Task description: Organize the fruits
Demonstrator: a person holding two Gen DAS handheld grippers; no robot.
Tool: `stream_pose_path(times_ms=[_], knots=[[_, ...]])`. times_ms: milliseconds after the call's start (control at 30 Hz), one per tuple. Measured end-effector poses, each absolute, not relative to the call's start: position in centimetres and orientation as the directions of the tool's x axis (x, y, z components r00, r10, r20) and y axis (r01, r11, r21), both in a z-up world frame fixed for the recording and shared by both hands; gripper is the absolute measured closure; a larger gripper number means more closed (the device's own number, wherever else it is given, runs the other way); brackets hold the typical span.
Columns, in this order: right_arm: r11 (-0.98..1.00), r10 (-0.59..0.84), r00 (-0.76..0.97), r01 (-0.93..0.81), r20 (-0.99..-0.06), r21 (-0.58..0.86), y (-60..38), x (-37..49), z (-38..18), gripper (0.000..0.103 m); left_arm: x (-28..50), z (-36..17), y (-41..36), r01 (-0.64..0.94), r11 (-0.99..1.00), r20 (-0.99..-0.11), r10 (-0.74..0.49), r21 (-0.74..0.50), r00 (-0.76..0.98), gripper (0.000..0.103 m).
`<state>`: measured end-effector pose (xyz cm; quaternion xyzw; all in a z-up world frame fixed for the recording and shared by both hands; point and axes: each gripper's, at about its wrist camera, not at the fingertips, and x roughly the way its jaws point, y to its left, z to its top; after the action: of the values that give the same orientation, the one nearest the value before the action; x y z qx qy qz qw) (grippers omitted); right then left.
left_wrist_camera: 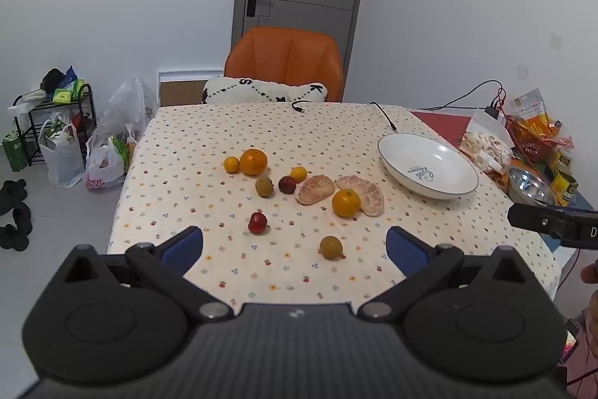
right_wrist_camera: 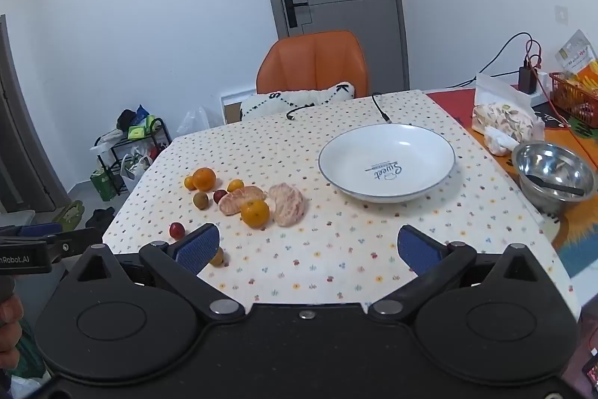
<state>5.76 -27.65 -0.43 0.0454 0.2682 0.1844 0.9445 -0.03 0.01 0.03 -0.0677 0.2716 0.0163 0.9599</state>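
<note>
Both grippers hang over the near edge of the bench (left_wrist_camera: 209, 122), and each has its fingers spread wide with nothing between them: the left gripper (left_wrist_camera: 295, 245) faces the scattered fruit, the right gripper (right_wrist_camera: 308, 249) faces the white plate (right_wrist_camera: 332, 171). The plate holds nothing yet, so all the fruit lies loose on the cloth to the plate's left. Nearest the plate are two peeled pomelo pieces (left_wrist_camera: 364, 193) with an orange (left_wrist_camera: 346, 202) resting against them; further from the plate sit a dark plum (left_wrist_camera: 287, 184), a greenish round fruit (left_wrist_camera: 264, 186), a small yellow citrus (left_wrist_camera: 298, 174), and a bigger orange (left_wrist_camera: 253, 162) touching a small one (left_wrist_camera: 231, 164). A red fruit (left_wrist_camera: 258, 223) and a brownish-green one (left_wrist_camera: 331, 248) lie alone, closest to the left fingers. The round fruits have no long axis, so they will likely roll if a finger nudges one off-centre, and the two nearest ones could run off the bench's near edge. The pomelo pieces are crescents whose long axes run roughly towards the plate; they look soft, so a hard squeeze across the narrow side may crush them, and lifting one may set the leaning orange rolling. A cable (right_wrist_camera: 379, 107) lies behind the plate and could snag a far reach.
</note>
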Motion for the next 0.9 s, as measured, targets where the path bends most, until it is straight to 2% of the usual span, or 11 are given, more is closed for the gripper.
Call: stream_pose_path(times_ms=[67,100,133,333,900], knots=[[0.929,0.371,0.793,-0.328,-0.483,0.173,-27.5,5.8,-0.3,0.000,-0.1,0.1,0.2,-0.070,0.990,-0.524,-0.005,-0.122,0.852,0.000],[0.927,0.375,0.811,-0.327,-0.449,0.184,-28.1,4.9,-0.6,0.000,-0.2,0.1,0.3,-0.070,0.990,-0.525,-0.007,-0.126,0.851,0.000],[0.930,0.367,0.806,-0.320,-0.465,0.179,-28.0,4.7,-0.8,0.000,-0.3,0.1,-0.8,-0.064,0.994,-0.530,0.006,-0.092,0.848,0.000],[0.935,0.354,0.791,-0.318,-0.500,0.158,-27.9,4.0,-0.7,0.000,-1.0,-0.3,-1.3,-0.052,0.994,-0.538,-0.010,-0.099,0.843,0.000],[0.935,0.351,0.789,-0.322,-0.504,0.147,-27.6,3.5,-0.9,0.000,-1.2,-0.1,-1.4,-0.039,0.994,-0.540,-0.022,-0.102,0.841,0.000]])
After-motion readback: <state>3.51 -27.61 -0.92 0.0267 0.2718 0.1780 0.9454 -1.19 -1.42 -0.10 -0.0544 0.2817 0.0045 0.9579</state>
